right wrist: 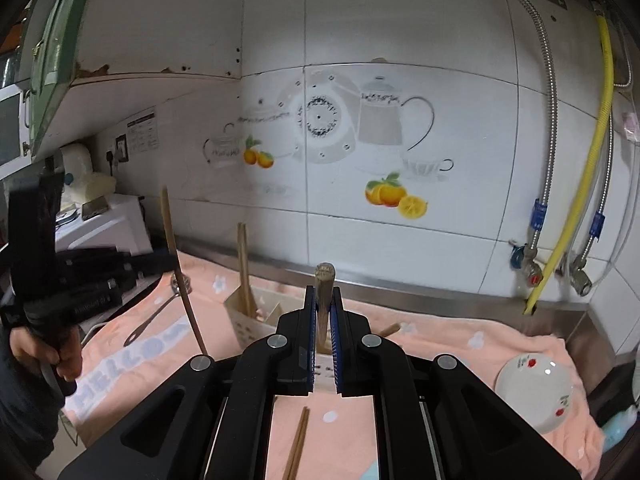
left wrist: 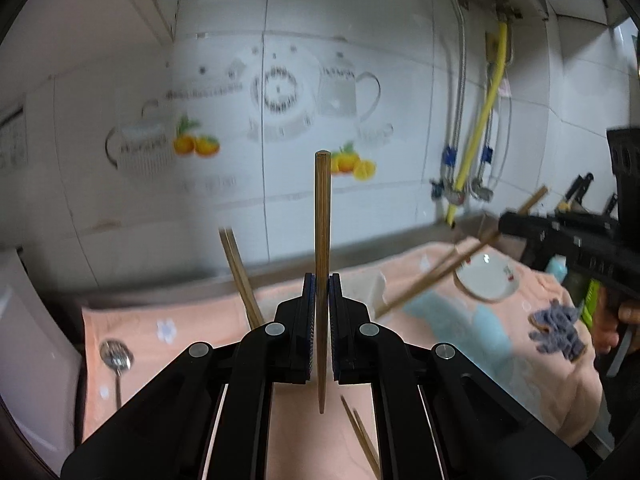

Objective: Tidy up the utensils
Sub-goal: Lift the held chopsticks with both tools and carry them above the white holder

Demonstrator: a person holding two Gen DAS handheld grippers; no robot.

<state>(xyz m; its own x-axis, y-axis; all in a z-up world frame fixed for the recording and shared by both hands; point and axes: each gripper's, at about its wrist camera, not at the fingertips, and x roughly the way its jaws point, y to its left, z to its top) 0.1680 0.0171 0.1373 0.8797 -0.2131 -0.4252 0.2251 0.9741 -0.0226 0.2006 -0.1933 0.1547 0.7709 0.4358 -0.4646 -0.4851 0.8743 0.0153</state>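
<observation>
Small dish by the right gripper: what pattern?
White dish with red cherries, clearest in the right wrist view.

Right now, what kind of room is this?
Most likely a home kitchen. The tiled wall has teapot and orange pictures, a counter under a pink towel holds chopsticks, a spoon and a small dish, and water pipes run down the wall.

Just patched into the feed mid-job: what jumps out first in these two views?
Each tool is shut on a chopstick lifted above the counter: the left tool holds its chopstick upright, and the right tool grips another chopstick end-on to the camera. Behind them, a slotted holder with two chopsticks stands on the pink towel, a white dish at its right edge.
</observation>
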